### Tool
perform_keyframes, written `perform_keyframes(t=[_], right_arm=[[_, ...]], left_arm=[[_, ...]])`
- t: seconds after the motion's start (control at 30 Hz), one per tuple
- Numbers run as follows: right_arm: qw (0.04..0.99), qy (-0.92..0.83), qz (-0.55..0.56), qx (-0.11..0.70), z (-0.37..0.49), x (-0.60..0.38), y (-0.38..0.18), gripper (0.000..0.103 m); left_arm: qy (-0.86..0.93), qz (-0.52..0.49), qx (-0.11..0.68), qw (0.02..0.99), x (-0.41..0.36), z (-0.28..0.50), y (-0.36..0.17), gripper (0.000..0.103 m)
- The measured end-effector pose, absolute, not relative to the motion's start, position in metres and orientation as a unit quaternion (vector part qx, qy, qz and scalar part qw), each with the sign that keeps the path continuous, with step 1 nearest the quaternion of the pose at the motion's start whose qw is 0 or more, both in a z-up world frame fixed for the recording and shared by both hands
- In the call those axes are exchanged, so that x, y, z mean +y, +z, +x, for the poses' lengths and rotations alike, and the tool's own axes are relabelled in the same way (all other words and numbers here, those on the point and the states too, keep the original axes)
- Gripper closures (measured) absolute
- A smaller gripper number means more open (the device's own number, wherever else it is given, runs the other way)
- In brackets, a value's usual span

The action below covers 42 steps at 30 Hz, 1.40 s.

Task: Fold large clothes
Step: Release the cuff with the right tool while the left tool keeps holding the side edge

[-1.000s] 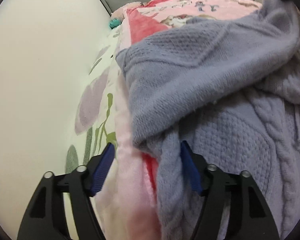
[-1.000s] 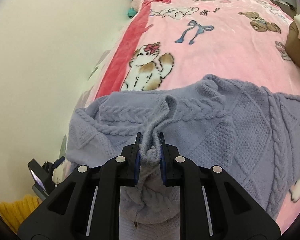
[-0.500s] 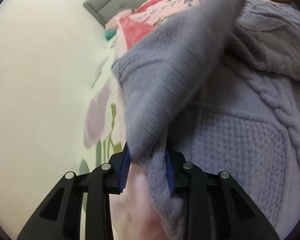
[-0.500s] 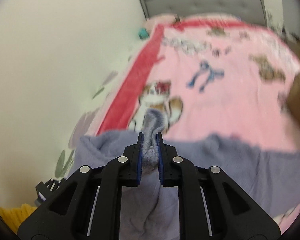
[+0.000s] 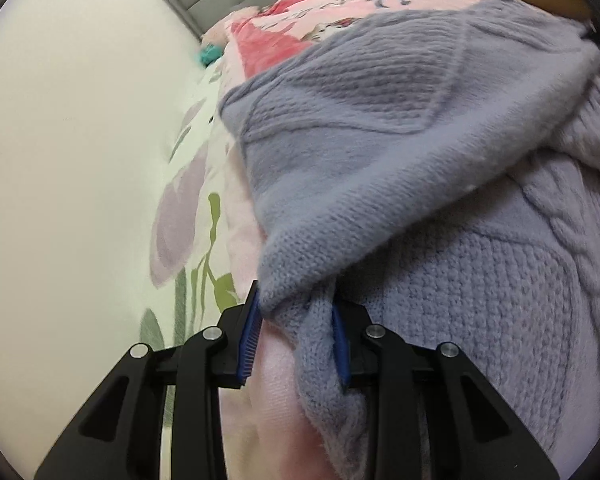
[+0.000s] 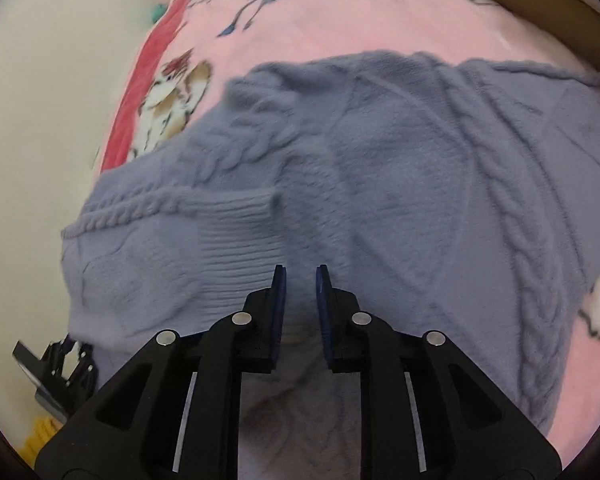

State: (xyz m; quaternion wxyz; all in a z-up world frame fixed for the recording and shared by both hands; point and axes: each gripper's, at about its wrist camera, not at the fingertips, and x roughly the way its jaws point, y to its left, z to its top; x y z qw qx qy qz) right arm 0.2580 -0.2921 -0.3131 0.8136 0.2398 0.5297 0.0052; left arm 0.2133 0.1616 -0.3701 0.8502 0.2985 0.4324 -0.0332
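Left wrist view: left gripper (image 5: pixel 296 328) pinching a bunched fold of the lavender sweater (image 5: pixel 480 300) at the left edge of the bed (image 5: pixel 196 208), having just been closing. Right gripper (image 6: pixel 300 292) just parting, pads off the knit, hovering over the ribbed cuff (image 6: pixel 240 240). Risking the folded-over sleeve sliding back or the pink blanket (image 6: pixel 340 20) getting dragged along, judging by the thick bunch. Both tilting steeply downward.
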Motion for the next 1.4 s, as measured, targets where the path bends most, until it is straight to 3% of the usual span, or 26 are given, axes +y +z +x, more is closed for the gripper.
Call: perform_keyframes(t=[0.03,0.1,0.23,0.37,0.43,0.47,0.53,0.6,0.7,0.83,1.07,1.13,1.23,1.3,1.4], right_arm=[[0.831,0.004,0.238,0.503,0.254,-0.295,-0.301,0.058],[0.855,0.028,0.237,0.461,0.255,-0.299,-0.282,0.032],[0.855,0.096,0.188,0.473,0.285,-0.286,-0.272,0.033],[0.837,0.166,0.065,0.517,0.319,-0.247,-0.288,0.038],[0.814,0.187,0.034,0.549,0.330,-0.234,-0.302,0.053],[0.798,0.200,0.020,0.568,0.333,-0.227,-0.311,0.056],[0.787,0.208,-0.010,0.580,0.329,-0.217,-0.321,0.076],[0.791,0.202,-0.028,0.576,0.325,-0.212,-0.318,0.088],[0.820,0.183,-0.036,0.542,0.322,-0.210,-0.291,0.091],[0.843,0.140,-0.022,0.519,0.327,-0.214,-0.264,0.091],[0.805,0.086,-0.039,0.585,0.328,-0.213,-0.322,0.088],[0.821,0.062,-0.013,0.567,0.323,-0.216,-0.317,0.070],[0.847,0.054,0.027,0.529,0.306,-0.219,-0.299,0.066],[0.875,0.057,0.036,0.479,0.284,-0.219,-0.278,0.061],[0.895,0.083,0.033,0.437,0.258,-0.212,-0.262,0.043]], left_arm=[[-0.034,0.296,0.432,0.851,0.162,0.209,-0.369,0.072],[-0.033,0.284,0.436,0.853,0.163,0.209,-0.368,0.072],[-0.024,0.276,0.440,0.854,0.161,0.209,-0.367,0.072],[-0.021,0.276,0.441,0.854,0.161,0.209,-0.368,0.072],[-0.022,0.276,0.441,0.853,0.160,0.207,-0.366,0.072],[-0.022,0.273,0.443,0.854,0.161,0.207,-0.366,0.072],[-0.020,0.268,0.444,0.855,0.161,0.207,-0.365,0.072],[-0.020,0.271,0.444,0.854,0.161,0.208,-0.367,0.072],[-0.023,0.271,0.443,0.854,0.162,0.207,-0.367,0.072],[-0.025,0.272,0.441,0.855,0.163,0.207,-0.368,0.072],[-0.028,0.268,0.439,0.857,0.165,0.207,-0.369,0.072],[-0.033,0.265,0.429,0.863,0.167,0.203,-0.366,0.072],[-0.045,0.234,0.415,0.878,0.171,0.195,-0.352,0.069],[-0.042,0.228,0.398,0.888,0.170,0.183,-0.340,0.056],[-0.030,0.246,0.367,0.896,0.161,0.163,-0.320,0.047]])
